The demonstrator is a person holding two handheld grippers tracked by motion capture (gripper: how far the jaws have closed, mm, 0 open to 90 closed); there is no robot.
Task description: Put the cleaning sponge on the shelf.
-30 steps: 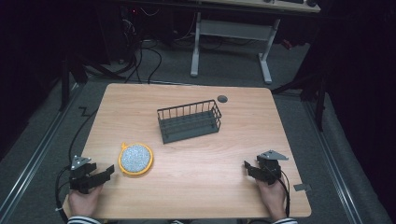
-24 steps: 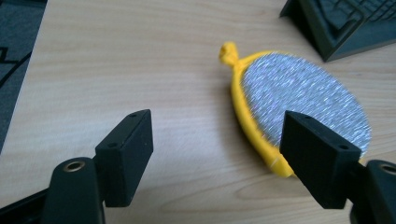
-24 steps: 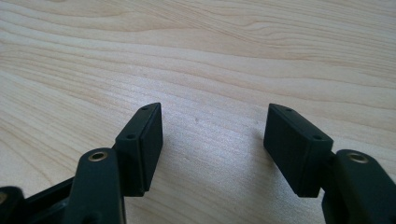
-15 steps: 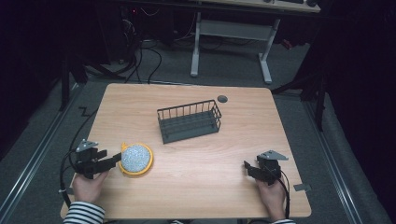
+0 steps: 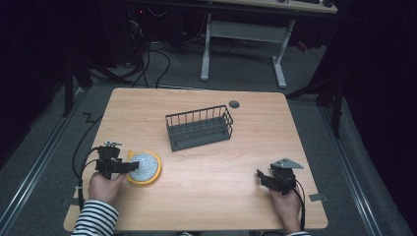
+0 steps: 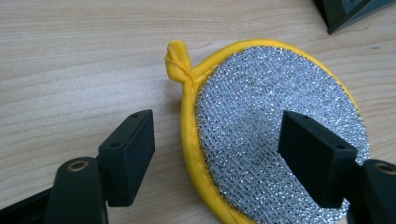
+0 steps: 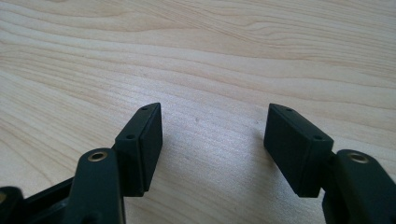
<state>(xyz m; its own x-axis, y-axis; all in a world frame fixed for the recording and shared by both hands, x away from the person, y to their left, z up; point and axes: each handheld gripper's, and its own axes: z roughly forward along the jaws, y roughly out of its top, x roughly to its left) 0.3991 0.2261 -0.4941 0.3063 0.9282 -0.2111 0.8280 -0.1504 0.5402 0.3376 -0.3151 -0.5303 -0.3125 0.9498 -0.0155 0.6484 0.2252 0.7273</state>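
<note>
My left gripper (image 6: 217,154) is right at the round yellow scrubber (image 6: 275,135), which lies flat near the left front of the wooden surface (image 5: 246,162). Its jaws have just been opening and stand wide, one on each side of the yellow rim, not pinching. My right gripper (image 7: 215,144), wide and empty, is far off. The wire basket (image 5: 199,127) sits farther back, in a dark room.

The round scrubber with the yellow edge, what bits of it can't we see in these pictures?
- Scrubber, left gripper view: its near edge is cut off by the bottom of the picture, and the left tool's right jaw covers part of the silver mesh.
- Its underside lies against the table.
- High view: the mesh is too small to make out.
</note>
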